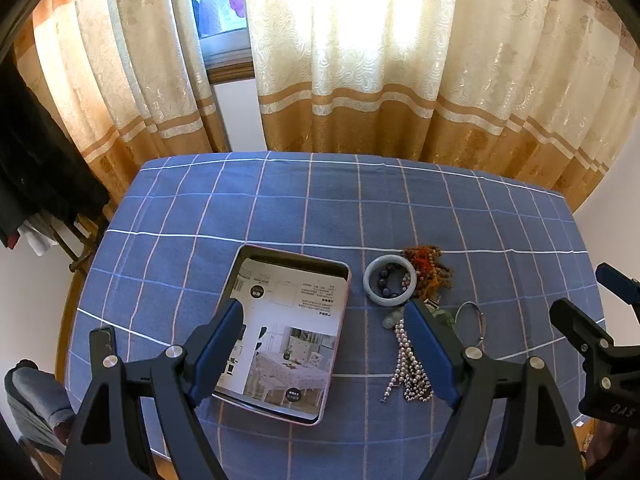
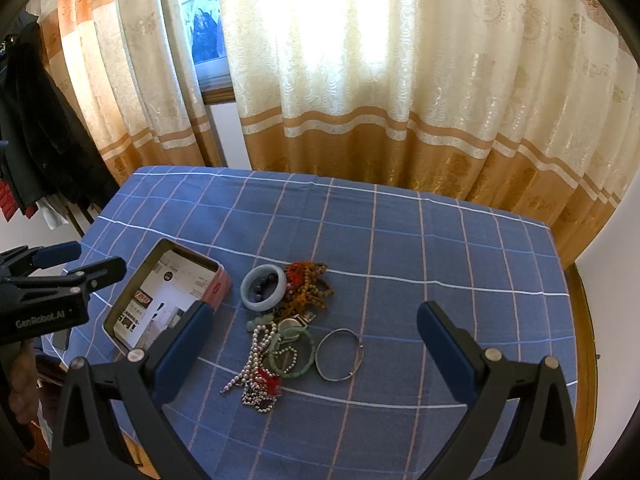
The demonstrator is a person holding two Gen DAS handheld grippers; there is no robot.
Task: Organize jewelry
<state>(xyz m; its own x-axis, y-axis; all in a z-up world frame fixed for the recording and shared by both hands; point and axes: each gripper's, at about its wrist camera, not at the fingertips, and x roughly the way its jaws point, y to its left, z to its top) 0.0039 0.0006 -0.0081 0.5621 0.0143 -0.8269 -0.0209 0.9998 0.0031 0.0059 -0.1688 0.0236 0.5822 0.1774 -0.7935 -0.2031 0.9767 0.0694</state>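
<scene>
1. Blue checked cloth covers the surface (image 2: 400, 240); the jewelry pile (image 2: 280, 328) lies mid-surface, toward the near edge, just right of the open tin (image 1: 288, 332).
2. Right tongs (image 2: 316, 344) and left tongs (image 1: 328, 344) both released, empty.
3. Right tongs hang directly over the pile, so nearer.
4. Legible: "GenRobot.AI".

1. Our left tool (image 1: 324, 340) hides part of the green bangle (image 1: 442, 317) and the pearl string (image 1: 408, 364).
2. The tin's (image 2: 218, 286) print is too small for us to read.
3. The worktop's (image 2: 440, 240) near edge is cut off.
</scene>
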